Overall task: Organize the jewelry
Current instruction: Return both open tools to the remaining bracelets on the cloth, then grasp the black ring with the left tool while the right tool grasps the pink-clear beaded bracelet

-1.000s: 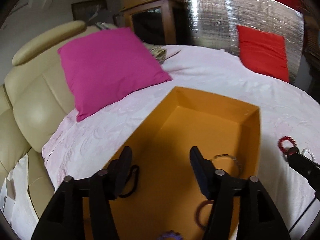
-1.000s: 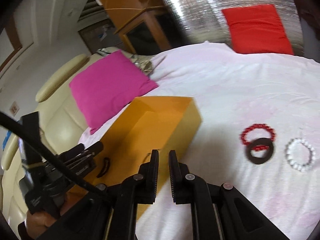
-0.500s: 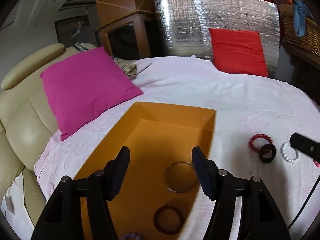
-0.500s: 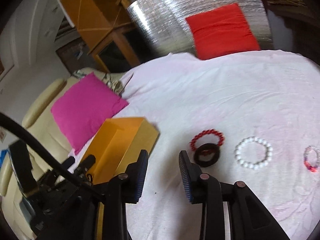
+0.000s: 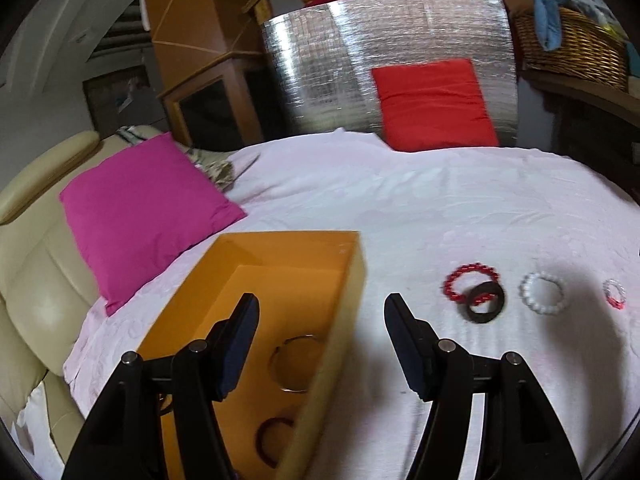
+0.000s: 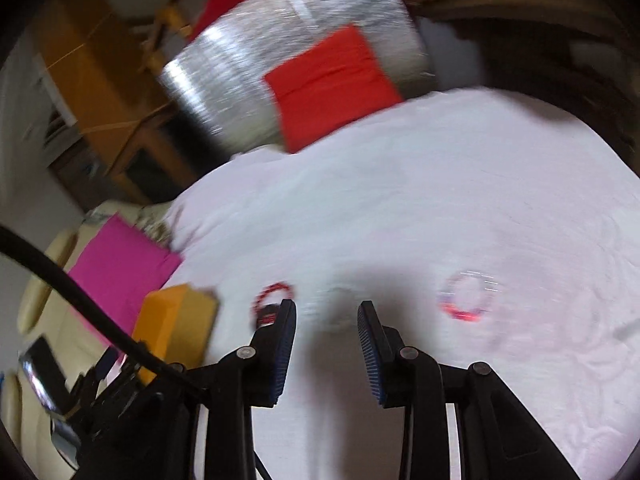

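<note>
An open orange box (image 5: 352,280) sits on the white bedsheet and holds a thin metal bangle (image 5: 298,364) and a dark brown bangle (image 5: 274,440). To its right lie a red bead bracelet (image 5: 470,280), a black ring bangle (image 5: 486,302), a white pearl bracelet (image 5: 542,293) and a small pink bracelet (image 5: 615,294). My left gripper (image 5: 320,308) is open and empty above the box's right wall. My right gripper (image 6: 326,308) is open and empty above the sheet, between the blurred red bracelet (image 6: 274,294) and the pink bracelet (image 6: 468,296). The orange box (image 6: 176,320) is at its left.
A magenta pillow (image 5: 140,208) lies left of the box on a cream sofa (image 5: 36,280). A red cushion (image 5: 434,104) leans on a silver foil panel (image 5: 384,40) at the back. A wicker basket (image 5: 572,40) stands at the far right.
Both grippers have swung right, away from the box and toward the loose bracelets. My right gripper has opened from nearly shut to wide. The right view is now motion-blurred.
</note>
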The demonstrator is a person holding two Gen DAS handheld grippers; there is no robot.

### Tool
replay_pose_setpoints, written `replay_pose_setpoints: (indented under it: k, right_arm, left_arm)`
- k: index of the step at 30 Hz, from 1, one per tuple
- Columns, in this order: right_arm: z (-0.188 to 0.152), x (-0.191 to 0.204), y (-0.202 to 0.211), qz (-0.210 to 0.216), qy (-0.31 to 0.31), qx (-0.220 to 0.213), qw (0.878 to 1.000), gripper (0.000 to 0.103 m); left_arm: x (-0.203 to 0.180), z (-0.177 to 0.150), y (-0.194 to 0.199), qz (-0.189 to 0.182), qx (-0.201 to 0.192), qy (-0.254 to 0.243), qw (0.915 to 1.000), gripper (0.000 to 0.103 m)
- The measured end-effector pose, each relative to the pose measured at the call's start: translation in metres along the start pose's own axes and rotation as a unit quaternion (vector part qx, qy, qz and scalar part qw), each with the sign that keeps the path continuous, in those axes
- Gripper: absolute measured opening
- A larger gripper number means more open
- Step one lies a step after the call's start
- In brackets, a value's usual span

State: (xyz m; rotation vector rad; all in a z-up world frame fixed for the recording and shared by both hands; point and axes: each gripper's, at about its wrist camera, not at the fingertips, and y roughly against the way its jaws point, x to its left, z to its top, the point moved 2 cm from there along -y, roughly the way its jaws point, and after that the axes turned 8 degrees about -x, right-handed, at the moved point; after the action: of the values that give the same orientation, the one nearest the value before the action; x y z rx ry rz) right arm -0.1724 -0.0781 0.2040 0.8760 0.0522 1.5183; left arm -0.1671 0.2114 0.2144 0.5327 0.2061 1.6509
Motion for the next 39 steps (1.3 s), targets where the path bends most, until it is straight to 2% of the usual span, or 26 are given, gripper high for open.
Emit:
replay_pose_setpoints:
  k: [5, 12, 19, 25, 30, 33, 34, 35, 36, 39]
  right_arm:
    - [0.011, -0.046, -0.001, -0.048, -0.057, 0.019, 0.997, 0.034]
    - [0.017, -0.078, 0.002, -0.079, -0.087, 0.035, 0.992, 0.034]
    - [0.018, -0.098, 0.002, -0.093, -0.094, 0.041, 0.990, 0.034]
    - [0.012, -0.109, -0.027, -0.096, -0.106, 0.072, 0.987, 0.034]
    - [0.013, -0.108, -0.055, -0.106, -0.092, 0.086, 0.986, 0.034]
    - [0.011, -0.106, -0.069, -0.137, -0.060, 0.087, 0.985, 0.033]
    - [0.009, -0.104, -0.074, -0.143, -0.049, 0.092, 0.984, 0.031]
    - [0.007, -0.102, -0.079, -0.147, -0.037, 0.097, 0.984, 0.021]
    - [0.006, -0.100, -0.081, -0.154, -0.025, 0.097, 0.983, 0.016]
    - [0.005, -0.089, -0.083, -0.183, 0.027, 0.087, 0.979, 0.010]
  left_arm:
    - [-0.022, 0.001, -0.002, -0.030, 0.007, -0.013, 0.9994, 0.066]
    - [-0.048, 0.002, -0.007, -0.057, 0.019, -0.023, 0.9979, 0.066]
    - [-0.064, -0.004, -0.008, -0.077, 0.035, -0.040, 0.9956, 0.066]
    - [-0.067, -0.009, -0.016, -0.086, 0.055, -0.040, 0.9939, 0.066]
    - [-0.072, -0.010, -0.024, -0.100, 0.069, -0.037, 0.9918, 0.066]
    - [-0.077, -0.010, -0.031, -0.112, 0.079, -0.032, 0.9900, 0.066]
    - [-0.078, -0.010, -0.033, -0.114, 0.081, -0.030, 0.9896, 0.066]
    - [-0.081, -0.009, -0.037, -0.118, 0.084, -0.028, 0.9890, 0.066]
    - [-0.083, -0.009, -0.039, -0.122, 0.086, -0.027, 0.9885, 0.066]
    - [-0.092, -0.008, -0.051, -0.146, 0.100, -0.015, 0.9841, 0.067]
